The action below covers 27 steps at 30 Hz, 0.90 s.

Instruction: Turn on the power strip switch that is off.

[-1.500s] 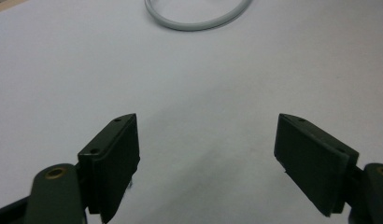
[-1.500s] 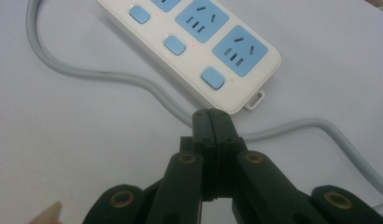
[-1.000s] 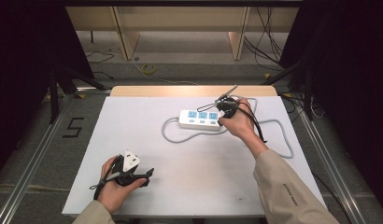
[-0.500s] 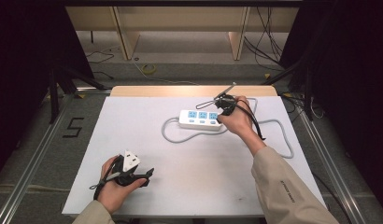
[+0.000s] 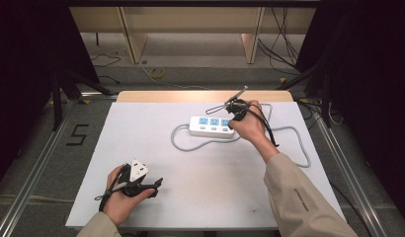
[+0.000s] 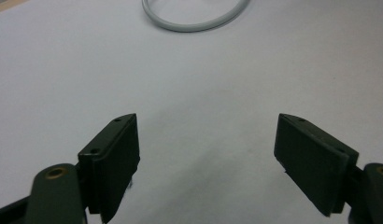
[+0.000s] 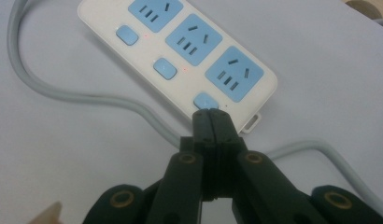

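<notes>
Pressing looks like the job now. The right gripper (image 7: 212, 116) has its jaws squeezed tight together, holding nothing, with the tips right at the last blue button (image 7: 206, 100) on the white power strip (image 5: 212, 126), which lies near the far edge of the table (image 5: 156, 133). Push straight down on the button's middle so the tips don't slip off. The left gripper (image 6: 206, 158) waits by the near left corner, jaws wide apart and empty. A "5" (image 5: 77, 134) is marked on the floor. No brand can be read.
</notes>
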{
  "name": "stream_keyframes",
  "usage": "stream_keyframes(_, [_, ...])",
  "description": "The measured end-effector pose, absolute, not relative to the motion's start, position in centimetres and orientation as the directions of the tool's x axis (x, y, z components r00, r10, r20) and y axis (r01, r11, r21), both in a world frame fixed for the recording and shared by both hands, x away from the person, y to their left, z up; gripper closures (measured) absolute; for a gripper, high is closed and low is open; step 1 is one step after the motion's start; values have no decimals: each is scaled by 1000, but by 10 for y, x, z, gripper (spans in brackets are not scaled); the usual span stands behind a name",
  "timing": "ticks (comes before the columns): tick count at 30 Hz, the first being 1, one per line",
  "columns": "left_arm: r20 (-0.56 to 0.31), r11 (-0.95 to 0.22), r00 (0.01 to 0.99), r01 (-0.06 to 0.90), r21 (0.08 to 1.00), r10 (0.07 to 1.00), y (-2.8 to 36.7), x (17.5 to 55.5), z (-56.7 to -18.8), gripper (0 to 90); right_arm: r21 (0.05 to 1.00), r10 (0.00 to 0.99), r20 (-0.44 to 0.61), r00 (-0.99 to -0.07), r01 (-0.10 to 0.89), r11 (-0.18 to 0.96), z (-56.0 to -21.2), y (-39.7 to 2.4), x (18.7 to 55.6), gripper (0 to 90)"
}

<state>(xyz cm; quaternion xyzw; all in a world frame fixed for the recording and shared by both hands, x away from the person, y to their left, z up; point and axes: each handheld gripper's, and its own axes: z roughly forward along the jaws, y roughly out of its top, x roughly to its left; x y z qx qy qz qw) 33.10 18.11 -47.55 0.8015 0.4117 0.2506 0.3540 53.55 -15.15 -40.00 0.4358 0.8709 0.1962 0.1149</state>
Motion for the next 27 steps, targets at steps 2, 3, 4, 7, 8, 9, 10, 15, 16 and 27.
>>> stream_keyframes(2, [112,-413,536,483,773,837,181,331,-475,222,442,804,-31,-594,713,544,-400,-151,536,900])
stream_keyframes(3, [112,-412,536,483,773,837,182,331,-475,222,441,806,-30,-591,716,541,-400,-151,536,900])
stream_keyframes(4, [112,-411,535,482,773,837,182,331,-475,222,441,804,-32,-594,714,544,-399,-150,537,900])
stream_keyframes(7, [111,-412,537,482,773,836,181,331,-475,222,442,801,-38,-597,709,549,-399,-148,537,900])
stream_keyframes(8, [111,-412,536,482,773,837,181,331,-475,222,442,801,-38,-597,709,550,-399,-148,537,900])
stream_keyframes(9, [109,-410,536,482,774,837,181,331,-476,222,441,801,-36,-598,709,550,-398,-147,537,900])
stream_keyframes(10, [111,-412,537,481,774,836,181,331,-475,221,441,802,-34,-597,711,548,-398,-147,537,900])
stream_keyframes(15, [111,-410,535,481,775,838,181,331,-475,222,438,803,-33,-595,714,546,-399,-146,539,900])
stream_keyframes(16, [110,-409,535,481,775,838,181,331,-475,222,438,804,-34,-593,714,546,-399,-145,539,900])
stream_keyframes(27, [111,-409,535,478,777,837,181,331,-475,222,439,806,-36,-591,715,545,-397,-145,543,900])
